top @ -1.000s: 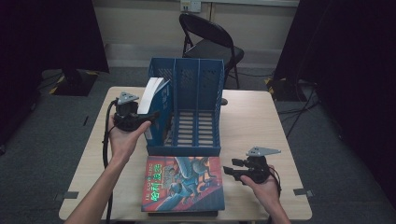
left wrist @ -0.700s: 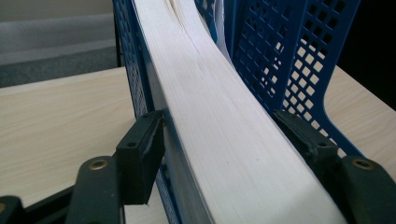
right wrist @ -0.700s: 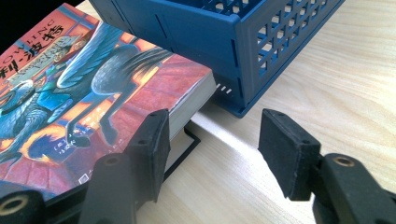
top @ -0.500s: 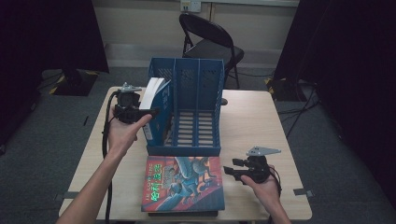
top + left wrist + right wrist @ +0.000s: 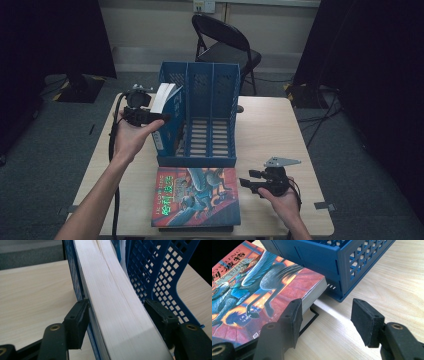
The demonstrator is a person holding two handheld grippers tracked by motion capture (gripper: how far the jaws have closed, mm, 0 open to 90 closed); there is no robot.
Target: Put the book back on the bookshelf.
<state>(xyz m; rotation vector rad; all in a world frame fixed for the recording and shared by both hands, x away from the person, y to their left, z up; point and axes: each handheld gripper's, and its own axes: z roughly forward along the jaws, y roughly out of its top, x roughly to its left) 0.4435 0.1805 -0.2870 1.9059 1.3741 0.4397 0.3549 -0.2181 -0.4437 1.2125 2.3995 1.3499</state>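
While my left fingers (image 5: 117,312) have just been closing around the thick white-paged book (image 5: 117,302), their pads sit against its two covers in the left gripper view, and in the upper left of the high view that book (image 5: 164,97) leans in the leftmost slot of the blue file rack (image 5: 212,120). My right fingers (image 5: 325,315) stand open on nothing at the lower right of the surface (image 5: 270,130), just beside the corner of the colourful book (image 5: 262,282) lying flat before the rack.
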